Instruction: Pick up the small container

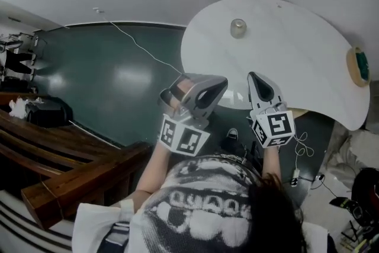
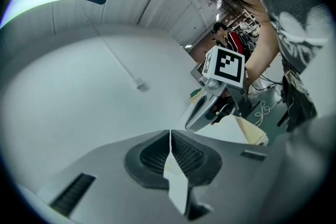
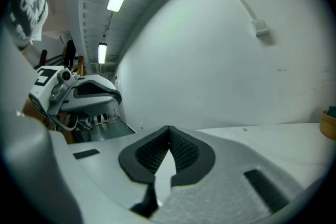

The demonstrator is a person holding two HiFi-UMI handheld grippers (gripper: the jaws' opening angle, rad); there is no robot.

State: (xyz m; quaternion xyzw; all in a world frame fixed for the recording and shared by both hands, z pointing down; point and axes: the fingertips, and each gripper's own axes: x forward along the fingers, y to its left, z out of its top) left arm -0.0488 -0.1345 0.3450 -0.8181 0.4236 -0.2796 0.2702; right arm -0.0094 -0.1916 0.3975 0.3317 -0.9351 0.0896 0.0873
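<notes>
The small container (image 1: 238, 27) is a squat translucent jar standing alone near the far side of the white table (image 1: 296, 62). Both grippers are held up short of the table's near edge, well away from the jar. My left gripper (image 1: 220, 82) is shut, its ribbed pads (image 2: 181, 153) meeting with nothing between them. My right gripper (image 1: 254, 76) is shut too and empty, its pads (image 3: 178, 152) closed together. Each gripper shows in the other's view: the right gripper (image 2: 202, 110) and the left gripper (image 3: 89, 93). Neither gripper view shows the jar.
A round green-and-tan object (image 1: 359, 66) sits at the table's right edge, also seen as an object (image 3: 329, 122) in the right gripper view. Wooden benches (image 1: 77, 169) stand at the left, with a black bag (image 1: 47, 111). Cables (image 1: 302, 145) lie on the dark green floor (image 1: 118, 80).
</notes>
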